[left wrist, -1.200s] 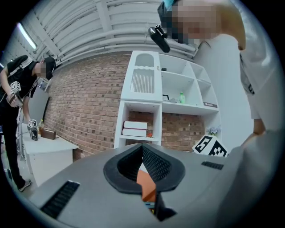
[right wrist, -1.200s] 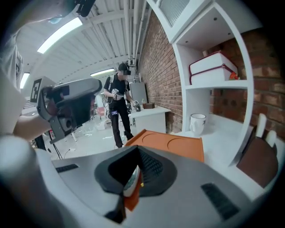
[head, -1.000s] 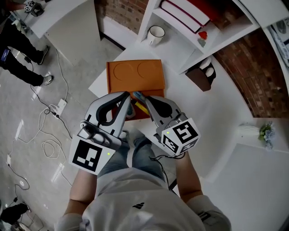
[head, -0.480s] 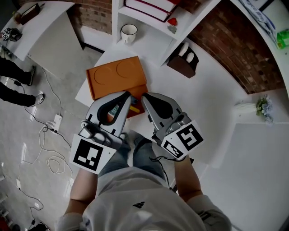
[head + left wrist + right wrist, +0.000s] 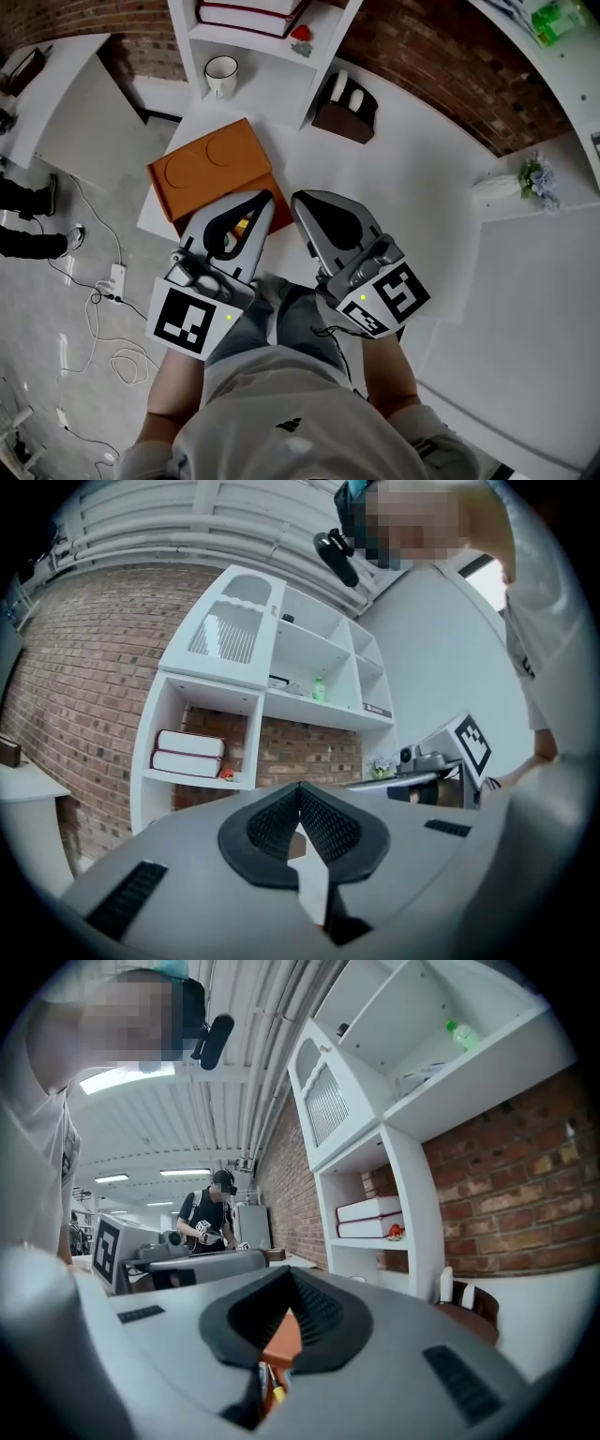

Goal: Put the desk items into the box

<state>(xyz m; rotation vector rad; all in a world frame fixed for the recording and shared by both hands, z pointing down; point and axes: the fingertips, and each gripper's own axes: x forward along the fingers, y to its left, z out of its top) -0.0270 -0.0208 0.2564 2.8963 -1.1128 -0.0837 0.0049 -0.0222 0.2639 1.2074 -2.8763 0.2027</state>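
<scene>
The orange box [image 5: 202, 169] lies on the white desk [image 5: 412, 187], its lid with two round dents toward the shelf. The box's open part is mostly hidden behind my left gripper [image 5: 268, 198]; yellow and red items [image 5: 243, 225] show through that gripper's frame. My right gripper [image 5: 297, 200] is beside it, just right of the box's near corner. Both are held low above the person's lap. In the left gripper view the left gripper [image 5: 300, 791] has its pads meeting, nothing between them. The right gripper [image 5: 289, 1277] is shut and empty too, with the orange box [image 5: 281, 1340] showing behind its tips.
A white mug [image 5: 222, 73] and stacked books [image 5: 248, 11] sit in the white shelf unit beyond the box. A brown holder [image 5: 345, 111] stands on the desk, a small plant [image 5: 535, 176] at far right. Cables [image 5: 103, 281] trail on the floor at left.
The head view has swung, so box, shelf and mug have slid left in the picture. Both grippers keep their places by the box's near edge, still shut.
</scene>
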